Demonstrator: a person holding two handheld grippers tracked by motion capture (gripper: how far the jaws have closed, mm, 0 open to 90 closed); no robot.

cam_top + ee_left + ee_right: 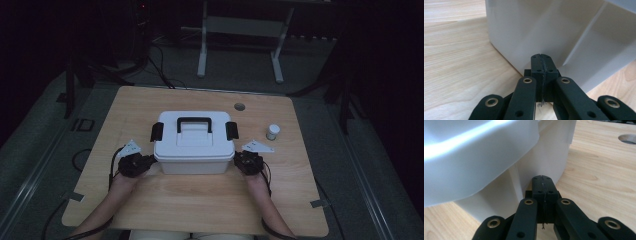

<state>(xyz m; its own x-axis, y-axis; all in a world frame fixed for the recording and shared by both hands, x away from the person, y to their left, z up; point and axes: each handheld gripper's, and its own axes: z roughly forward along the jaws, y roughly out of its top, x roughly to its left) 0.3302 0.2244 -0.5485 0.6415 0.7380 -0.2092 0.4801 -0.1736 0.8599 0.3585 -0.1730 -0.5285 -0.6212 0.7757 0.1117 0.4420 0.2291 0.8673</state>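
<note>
white latched storage box (194, 145) mid-table | left gripper (541, 62) clenched, empty, tip at box's left wall | right gripper (543, 183) clenched, empty, under lid rim | risk: uneven push could skew or slide box toward small white jar (273, 131)

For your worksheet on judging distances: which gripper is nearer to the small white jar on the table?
Right. The right gripper sits at the white box's right side, with the small white jar just beyond it. The left gripper is at the box's left side, the whole box between it and the jar.
</note>
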